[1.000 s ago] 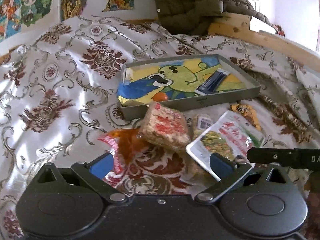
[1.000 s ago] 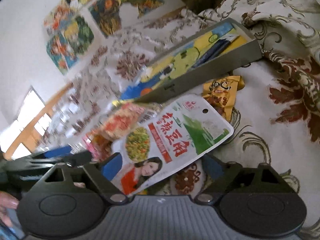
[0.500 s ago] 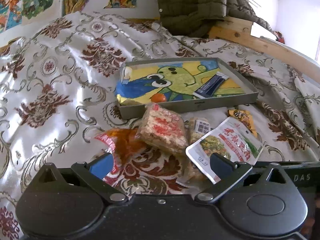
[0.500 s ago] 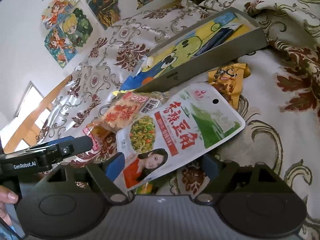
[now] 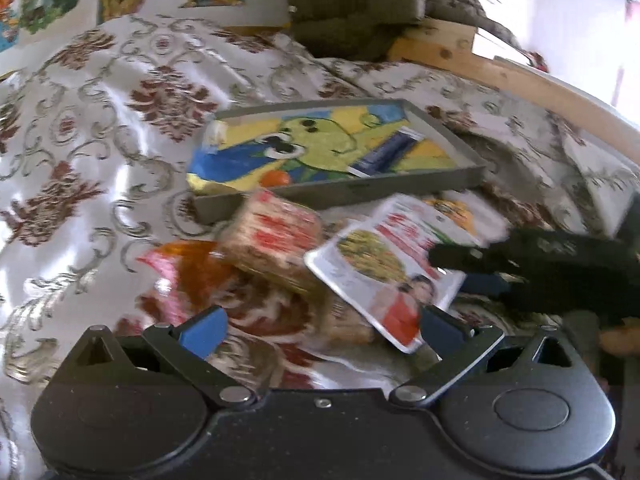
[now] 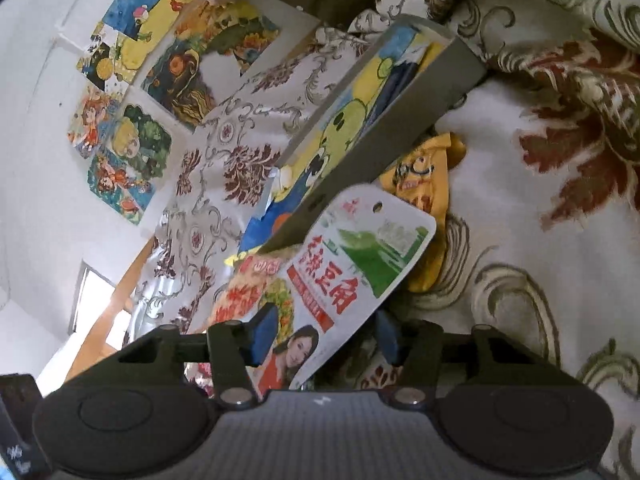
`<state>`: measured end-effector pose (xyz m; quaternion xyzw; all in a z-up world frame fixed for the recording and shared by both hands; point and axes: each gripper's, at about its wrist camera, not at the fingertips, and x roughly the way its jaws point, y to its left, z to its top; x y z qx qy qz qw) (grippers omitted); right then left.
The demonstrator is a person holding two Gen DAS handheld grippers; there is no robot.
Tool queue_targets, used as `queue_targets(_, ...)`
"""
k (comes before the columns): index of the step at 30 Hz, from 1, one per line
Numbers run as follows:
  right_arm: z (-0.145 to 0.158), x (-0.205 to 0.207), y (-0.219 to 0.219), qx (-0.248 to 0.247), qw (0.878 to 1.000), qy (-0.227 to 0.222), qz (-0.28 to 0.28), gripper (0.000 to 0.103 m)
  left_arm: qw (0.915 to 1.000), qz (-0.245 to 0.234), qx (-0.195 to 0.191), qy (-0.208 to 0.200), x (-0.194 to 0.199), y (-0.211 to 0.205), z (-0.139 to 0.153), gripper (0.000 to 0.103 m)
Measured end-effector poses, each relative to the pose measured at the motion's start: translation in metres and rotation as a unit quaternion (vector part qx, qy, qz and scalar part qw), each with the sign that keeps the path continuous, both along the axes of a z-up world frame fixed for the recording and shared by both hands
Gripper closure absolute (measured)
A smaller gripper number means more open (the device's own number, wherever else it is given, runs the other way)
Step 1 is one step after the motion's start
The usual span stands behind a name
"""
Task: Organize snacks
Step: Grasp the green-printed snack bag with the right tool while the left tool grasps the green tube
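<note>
Closest to the left wrist camera, the left gripper (image 5: 320, 330) hovers low over a bed with its blue-padded fingers spread wide, holding nothing. Between and just beyond those fingers lies a loose heap of snacks on a shiny white bedspread (image 5: 80, 152) patterned with maroon and grey flourishes. A white snack pouch (image 5: 394, 268), printed with red Chinese characters, a green bean dish and a woman in red, sits tilted at the right of the heap. The right gripper (image 6: 326, 334) reaches in from the right; its blue pads sit on either side of the pouch's lower end, partly closed, though whether they actually press the pouch cannot be told. Left of the pouch, a clear-wrapped block of crisp rice snack (image 5: 272, 244) with red print leans on the pile, and an orange translucent packet (image 5: 188, 268) lies beside it. A yellow snack packet (image 6: 424, 200) rests behind the pouch, against the wall of a shallow grey tray (image 5: 336, 196). The tray is lined with a bright cartoon picture and holds a dark blue bar-shaped packet (image 5: 386, 154). Farther back are a wooden bed frame (image 5: 500, 76), a quilted olive jacket (image 5: 360, 4) and cartoon posters (image 6: 120, 132) on a white wall.
</note>
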<state>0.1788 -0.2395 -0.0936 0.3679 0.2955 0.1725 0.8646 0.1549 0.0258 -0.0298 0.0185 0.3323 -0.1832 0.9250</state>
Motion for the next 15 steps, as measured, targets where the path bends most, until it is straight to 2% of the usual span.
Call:
queue_targets(1, 0.0, 0.001, -0.001, -0.004, 1.0, 0.002, -0.006, 0.054, 1.0, -0.007, -0.003, 0.003, -0.002, -0.004, -0.001, 0.001)
queue_targets(2, -0.001, 0.002, -0.002, -0.007, 1.0, 0.006, -0.009, 0.071, 0.9998, -0.014, -0.008, 0.008, -0.005, -0.007, -0.002, 0.001)
queue_targets(3, -0.003, 0.004, -0.003, -0.006, 1.0, 0.012, -0.01, 0.081, 0.9995, -0.022, -0.018, 0.014, -0.007, -0.011, -0.004, 0.001)
queue_targets(6, -0.007, 0.004, -0.009, 0.011, 1.0, 0.018, -0.016, 0.086, 0.9976, -0.039, -0.044, 0.037, -0.01, -0.02, -0.01, 0.007)
queue_targets(8, -0.007, 0.005, -0.009, 0.008, 1.0, 0.017, -0.017, 0.087, 0.9958, -0.048, -0.056, 0.055, -0.008, -0.027, -0.014, 0.02)
queue_targets(9, -0.007, 0.004, -0.01, 0.009, 1.0, 0.017, -0.016, 0.088, 0.9953, -0.049, -0.057, 0.062, -0.007, -0.03, -0.016, 0.024)
queue_targets(11, -0.005, 0.003, -0.011, 0.008, 1.0, 0.017, -0.018, 0.089, 0.9949, -0.048, -0.049, 0.074, -0.004, -0.037, -0.02, 0.045)
queue_targets(14, 0.002, -0.001, -0.013, -0.016, 1.0, 0.01, -0.021, 0.09, 0.9947, -0.052, -0.042, 0.079, -0.001, -0.047, -0.022, 0.054)
queue_targets(15, 0.006, -0.003, -0.014, -0.026, 0.999, 0.006, -0.023, 0.09, 0.9947, -0.05, -0.033, 0.084, 0.002, -0.051, -0.023, 0.054)
